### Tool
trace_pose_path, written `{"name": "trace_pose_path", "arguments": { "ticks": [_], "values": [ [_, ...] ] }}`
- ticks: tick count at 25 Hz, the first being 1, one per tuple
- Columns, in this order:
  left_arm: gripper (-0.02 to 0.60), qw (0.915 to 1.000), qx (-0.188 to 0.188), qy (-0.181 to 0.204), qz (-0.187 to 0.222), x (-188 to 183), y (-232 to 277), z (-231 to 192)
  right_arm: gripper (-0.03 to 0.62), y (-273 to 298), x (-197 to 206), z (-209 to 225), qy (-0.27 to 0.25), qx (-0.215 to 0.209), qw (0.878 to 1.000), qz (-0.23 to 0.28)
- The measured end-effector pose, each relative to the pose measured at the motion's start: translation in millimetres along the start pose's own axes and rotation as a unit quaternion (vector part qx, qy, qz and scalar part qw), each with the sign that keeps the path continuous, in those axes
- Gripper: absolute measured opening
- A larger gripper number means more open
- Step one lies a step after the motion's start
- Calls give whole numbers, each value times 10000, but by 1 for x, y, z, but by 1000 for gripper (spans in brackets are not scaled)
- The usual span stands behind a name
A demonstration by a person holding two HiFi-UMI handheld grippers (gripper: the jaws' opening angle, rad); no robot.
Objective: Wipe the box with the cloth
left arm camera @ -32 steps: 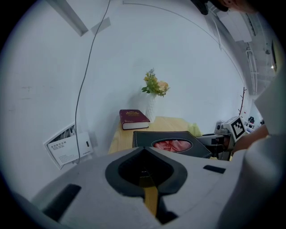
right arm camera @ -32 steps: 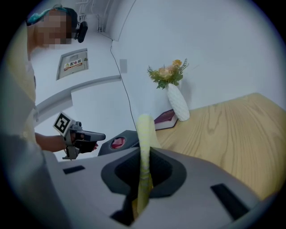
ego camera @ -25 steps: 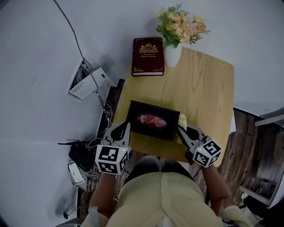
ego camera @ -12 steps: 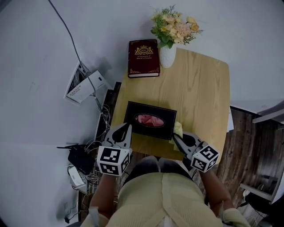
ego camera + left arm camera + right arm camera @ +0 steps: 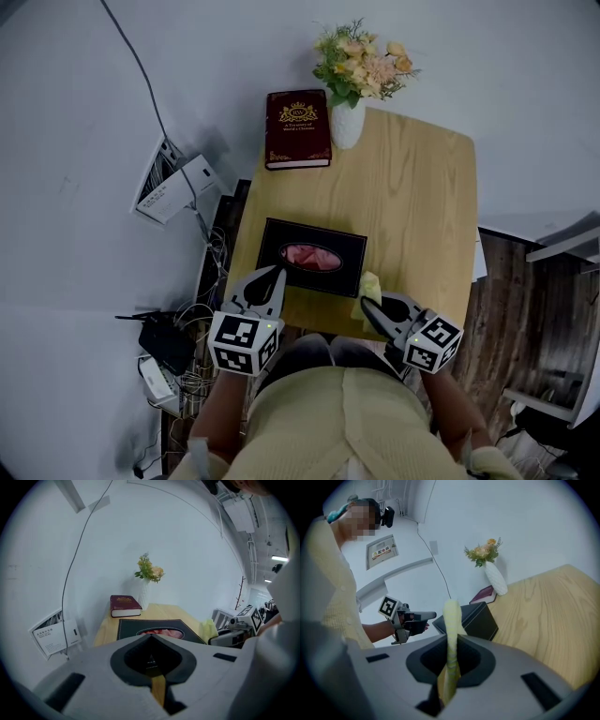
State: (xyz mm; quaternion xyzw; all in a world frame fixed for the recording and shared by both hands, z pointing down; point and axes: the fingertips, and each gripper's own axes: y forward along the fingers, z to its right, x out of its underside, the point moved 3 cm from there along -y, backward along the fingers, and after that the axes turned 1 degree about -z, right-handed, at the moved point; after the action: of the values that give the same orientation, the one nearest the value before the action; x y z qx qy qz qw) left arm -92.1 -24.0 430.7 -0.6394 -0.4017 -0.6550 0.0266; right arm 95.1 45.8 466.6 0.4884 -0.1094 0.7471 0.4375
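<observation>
A black box (image 5: 312, 256) with pink tissue in its oval opening lies near the front edge of the wooden table (image 5: 412, 206). My right gripper (image 5: 367, 305) is shut on a pale yellow cloth (image 5: 371, 284), which sits by the box's near right corner. In the right gripper view the cloth (image 5: 451, 616) stands up between the jaws, with the box (image 5: 476, 618) just beyond it. My left gripper (image 5: 275, 277) is shut with nothing in it, its tip at the box's near left edge. The left gripper view looks over the box (image 5: 159, 629) toward the cloth (image 5: 207, 629).
A dark red book (image 5: 297, 128) lies at the table's far left corner, beside a white vase of flowers (image 5: 349, 117). White devices (image 5: 173, 183) and cables lie on the floor to the left. The table's front edge is just below both grippers.
My right gripper and the cloth have slid along the box's right end toward its near corner. The left gripper has stayed at the box's near left edge.
</observation>
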Motion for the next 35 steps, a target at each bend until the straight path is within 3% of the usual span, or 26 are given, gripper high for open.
{"name": "trace_pose_path", "arguments": {
  "ticks": [10, 21, 35],
  "values": [
    [20, 9989, 308, 298, 204, -26, 4, 20, 41, -19, -45, 0, -241, 38, 9993, 267],
    [20, 9971, 282, 481, 527, -57, 1, 19, 41, -13, -112, -10, -979, 108, 9933, 610],
    [20, 9941, 54, 305, 1044, -74, -17, 21, 41, 12, -125, -26, -1058, 184, 9914, 749]
  ]
}}
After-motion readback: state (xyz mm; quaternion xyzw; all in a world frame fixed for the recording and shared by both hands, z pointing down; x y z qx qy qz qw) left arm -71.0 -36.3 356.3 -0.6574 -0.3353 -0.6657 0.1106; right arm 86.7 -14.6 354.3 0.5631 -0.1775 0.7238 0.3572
